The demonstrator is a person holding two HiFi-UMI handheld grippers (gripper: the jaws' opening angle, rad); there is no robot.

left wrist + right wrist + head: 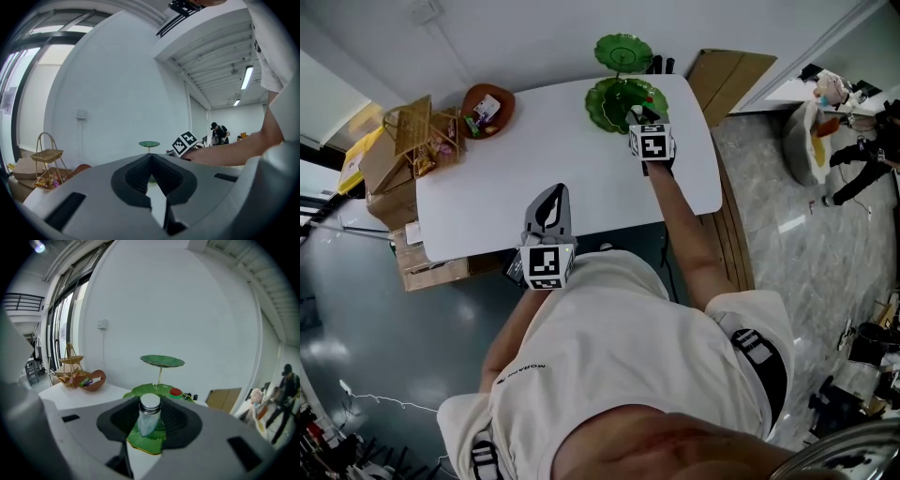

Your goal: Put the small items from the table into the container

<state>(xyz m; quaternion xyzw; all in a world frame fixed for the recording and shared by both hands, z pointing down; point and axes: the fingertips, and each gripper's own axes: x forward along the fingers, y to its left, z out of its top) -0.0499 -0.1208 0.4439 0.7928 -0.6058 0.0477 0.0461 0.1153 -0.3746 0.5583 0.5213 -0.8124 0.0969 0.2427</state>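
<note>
Right gripper view shows the right gripper clamped on a small clear bottle with a silver cap, held upright just over the near rim of the green leaf tray. A red item lies on that tray. The bottle looks light and stiff, probably glass, so smooth and a little fragile. The best hold is likely on its body under the cap, set down gently. The left gripper has its jaws together with nothing between, over the near edge of the worktop. This worktop is white, smooth and mostly bare, with a brown bowl and a wicker stand at far left. Around it are white walls and a grey shiny floor.
</note>
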